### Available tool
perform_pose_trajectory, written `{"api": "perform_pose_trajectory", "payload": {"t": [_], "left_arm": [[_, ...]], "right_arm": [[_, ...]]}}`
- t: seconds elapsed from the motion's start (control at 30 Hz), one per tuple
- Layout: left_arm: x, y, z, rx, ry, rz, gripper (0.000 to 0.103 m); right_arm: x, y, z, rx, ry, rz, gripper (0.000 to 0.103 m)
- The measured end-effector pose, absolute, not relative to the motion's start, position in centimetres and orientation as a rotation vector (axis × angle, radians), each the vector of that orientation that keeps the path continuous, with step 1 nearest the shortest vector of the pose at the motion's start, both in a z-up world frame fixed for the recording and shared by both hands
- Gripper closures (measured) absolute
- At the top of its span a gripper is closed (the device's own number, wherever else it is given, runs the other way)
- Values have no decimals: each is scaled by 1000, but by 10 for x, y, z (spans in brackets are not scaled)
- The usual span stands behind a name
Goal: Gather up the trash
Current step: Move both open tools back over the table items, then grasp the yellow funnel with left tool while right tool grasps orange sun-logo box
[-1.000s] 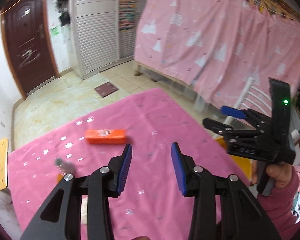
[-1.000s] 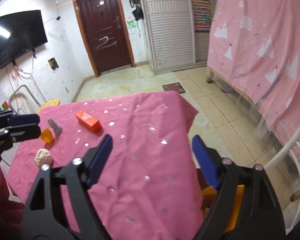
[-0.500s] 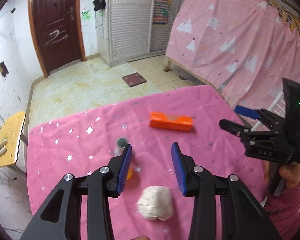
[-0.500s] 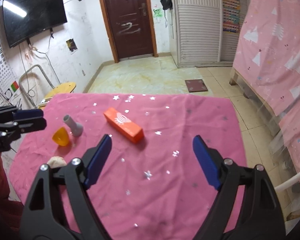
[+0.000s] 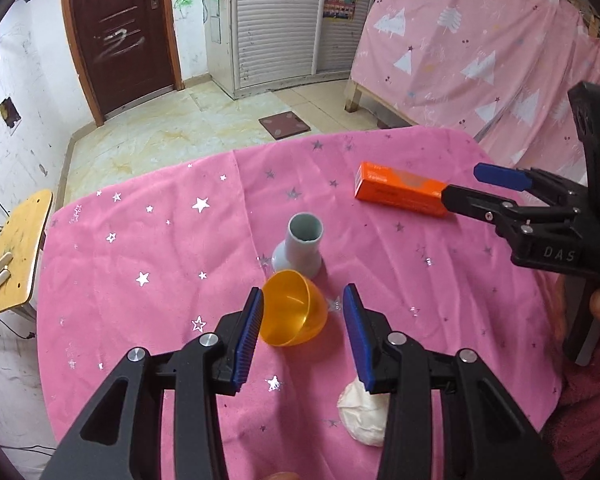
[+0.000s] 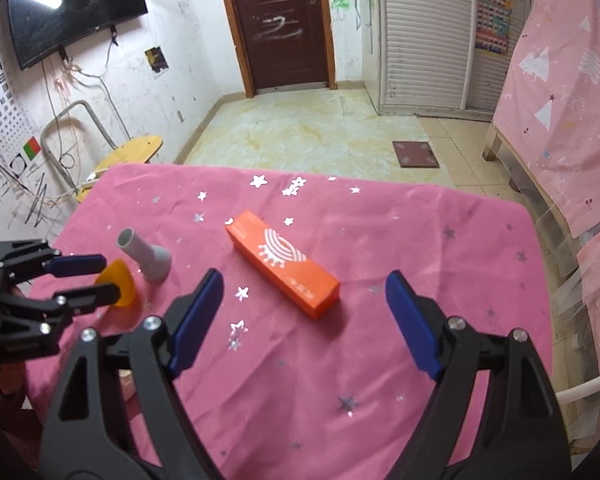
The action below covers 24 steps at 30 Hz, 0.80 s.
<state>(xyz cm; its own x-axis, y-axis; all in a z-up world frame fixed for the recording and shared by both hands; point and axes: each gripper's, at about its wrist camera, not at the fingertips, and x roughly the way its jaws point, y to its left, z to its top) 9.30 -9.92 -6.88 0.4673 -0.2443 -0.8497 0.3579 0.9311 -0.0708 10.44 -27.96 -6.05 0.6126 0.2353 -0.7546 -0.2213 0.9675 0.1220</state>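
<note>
Pink star-printed cloth (image 5: 148,248) covers the worktop, with a tiled floor, a dark brown door (image 6: 280,20) and pink curtains behind it. Four bits of trash lie on the cloth: an orange half-shell cup (image 5: 292,308), a grey plastic tube piece (image 5: 302,248) touching its far side, an orange carton (image 6: 282,262) lying flat farther to the right, and a crumpled white paper wad (image 5: 362,416) near the front edge. The left tongs (image 5: 300,320) hover with their blue pads part-way apart on either side of the orange cup; in the right wrist view they appear not to press on it. The right tongs (image 6: 304,316) stand wide apart and empty, with the carton just beyond them.
</note>
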Motion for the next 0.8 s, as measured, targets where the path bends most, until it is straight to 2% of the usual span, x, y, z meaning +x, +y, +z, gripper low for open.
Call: {"api": "perform_pose_trajectory", "payload": {"t": [0.27, 0.33, 0.53, 0.77, 0.8], "left_arm": [[94, -100, -79, 134, 1030, -365, 72], [94, -101, -81, 131, 1037, -382, 83], [90, -100, -88, 136, 1045, -392, 101], [85, -92, -83, 116, 1027, -398, 103], [85, -89, -82, 113, 1025, -397, 103]], "right_arm": [[113, -262, -69, -25, 897, 289, 23], [116, -258, -71, -31, 902, 293, 23], [125, -248, -79, -54, 928, 307, 23], [136, -244, -87, -80, 961, 302, 23], [136, -243, -88, -92, 964, 299, 28]]}}
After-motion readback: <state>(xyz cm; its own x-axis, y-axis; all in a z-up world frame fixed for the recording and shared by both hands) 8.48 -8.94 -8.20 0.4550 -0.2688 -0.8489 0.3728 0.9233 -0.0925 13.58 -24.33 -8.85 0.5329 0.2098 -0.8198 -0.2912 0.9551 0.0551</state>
